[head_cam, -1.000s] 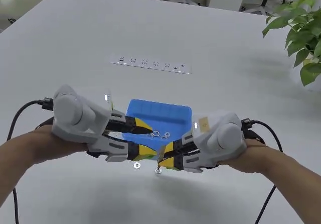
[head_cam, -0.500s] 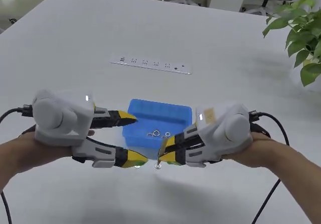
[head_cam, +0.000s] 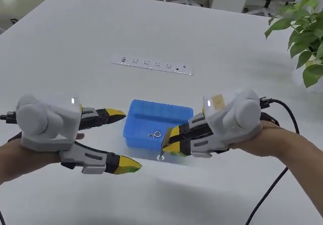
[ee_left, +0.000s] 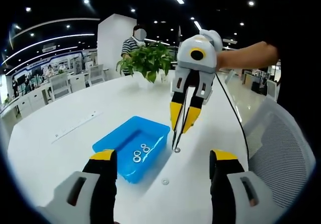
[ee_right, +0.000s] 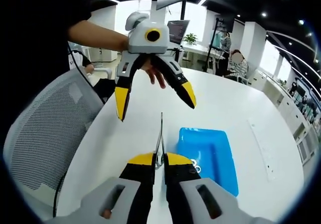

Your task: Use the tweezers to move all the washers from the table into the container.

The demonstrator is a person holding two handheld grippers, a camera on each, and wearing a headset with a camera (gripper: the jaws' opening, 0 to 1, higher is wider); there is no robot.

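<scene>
A blue container sits on the white table with a few washers inside. My right gripper is shut on thin metal tweezers just off the container's near edge. A small washer sits at the tweezer tips. My left gripper stands open to the container's left, holding nothing. In the left gripper view the tweezers point down with the washer at their tip, beside the container. Another washer lies loose on the table. In the right gripper view the tweezers rise from my right gripper beside the container.
A flush power strip lies in the table beyond the container. A green plant stands at the far right edge. A mesh chair back is near the table's side. Cables trail from both grippers.
My left gripper has drawn back to the left, away from the container, still open. The right gripper has lifted and shifted right, bringing the tweezers and the washer at their tip closer to the container's edge.
</scene>
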